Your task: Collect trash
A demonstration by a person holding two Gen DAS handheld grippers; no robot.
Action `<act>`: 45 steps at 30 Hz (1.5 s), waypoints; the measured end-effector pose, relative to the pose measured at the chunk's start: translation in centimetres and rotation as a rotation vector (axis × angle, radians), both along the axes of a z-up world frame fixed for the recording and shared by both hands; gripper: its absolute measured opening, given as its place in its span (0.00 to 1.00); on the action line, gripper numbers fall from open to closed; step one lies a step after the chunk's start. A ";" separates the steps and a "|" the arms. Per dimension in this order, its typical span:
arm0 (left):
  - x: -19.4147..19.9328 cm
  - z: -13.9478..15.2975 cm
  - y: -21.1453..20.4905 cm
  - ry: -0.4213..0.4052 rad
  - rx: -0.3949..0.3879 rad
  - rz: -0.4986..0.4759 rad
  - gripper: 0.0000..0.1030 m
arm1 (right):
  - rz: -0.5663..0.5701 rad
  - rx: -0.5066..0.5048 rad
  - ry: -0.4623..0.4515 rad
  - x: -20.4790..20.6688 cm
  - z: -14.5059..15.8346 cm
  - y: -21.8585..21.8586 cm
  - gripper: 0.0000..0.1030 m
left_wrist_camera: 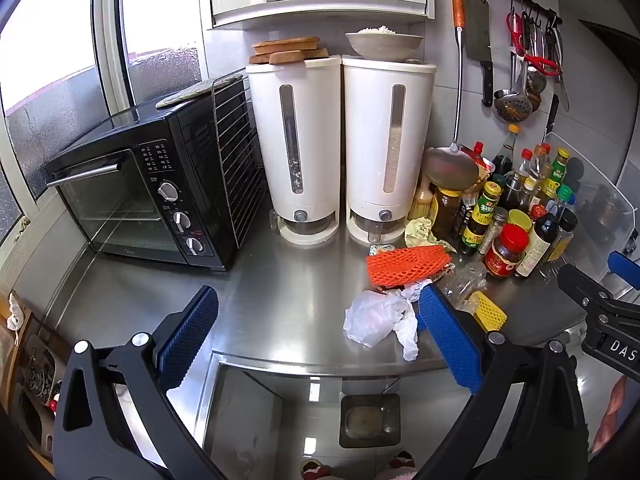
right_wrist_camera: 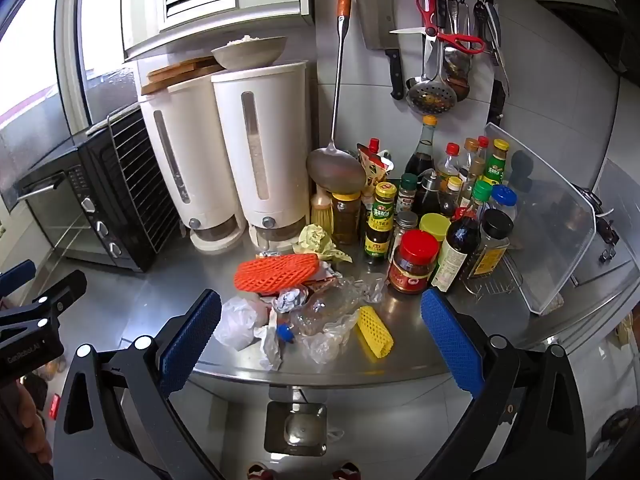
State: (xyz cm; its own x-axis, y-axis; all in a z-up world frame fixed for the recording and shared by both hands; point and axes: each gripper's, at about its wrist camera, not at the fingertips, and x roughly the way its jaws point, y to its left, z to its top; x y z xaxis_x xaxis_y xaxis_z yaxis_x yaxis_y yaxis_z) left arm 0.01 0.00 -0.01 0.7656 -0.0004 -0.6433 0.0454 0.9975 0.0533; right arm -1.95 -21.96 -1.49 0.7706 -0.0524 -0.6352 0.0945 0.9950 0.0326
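Note:
A heap of trash lies near the front edge of the steel counter [left_wrist_camera: 280, 280]: an orange foam net [left_wrist_camera: 408, 268] [right_wrist_camera: 276, 272], a crumpled white plastic bag [left_wrist_camera: 376, 316] [right_wrist_camera: 240, 320], a yellow foam net [left_wrist_camera: 486, 310] [right_wrist_camera: 374, 330], a crushed clear bottle with a blue cap [right_wrist_camera: 324, 308], crumpled foil [right_wrist_camera: 290, 298] and a yellowish wrapper [right_wrist_camera: 320, 242]. My left gripper [left_wrist_camera: 316, 336] hovers open in front of the heap, its right pad beside the white bag. My right gripper [right_wrist_camera: 320, 336] is open above the counter edge, with the heap seen between its fingers and nothing held.
A black toaster oven [left_wrist_camera: 140, 196] stands at the left, two white grain dispensers [left_wrist_camera: 344, 148] behind the trash, and several sauce bottles and jars [right_wrist_camera: 440, 224] at the right. Utensils and a cleaver [right_wrist_camera: 380, 20] hang on the wall. A floor drain [right_wrist_camera: 296, 428] lies below the counter.

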 end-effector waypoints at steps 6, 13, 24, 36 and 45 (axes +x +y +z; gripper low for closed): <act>0.0 0.0 0.0 0.002 0.003 0.000 0.92 | -0.006 0.007 -0.003 0.1 -0.1 -0.2 0.97; 0.0 -0.1 -0.1 0.001 0.003 0.001 0.92 | -0.012 0.014 0.002 0.3 -0.2 -0.5 0.97; 0.1 0.0 -0.5 0.001 0.002 0.002 0.92 | -0.016 0.019 0.003 0.5 -0.3 -0.7 0.97; 0.5 -0.3 -1.0 0.005 0.000 0.003 0.92 | -0.023 0.020 0.002 0.8 -0.4 -0.8 0.97; 2.0 -1.8 -1.2 0.024 0.027 -0.002 0.92 | -0.047 0.046 0.028 2.4 -1.5 -2.0 0.97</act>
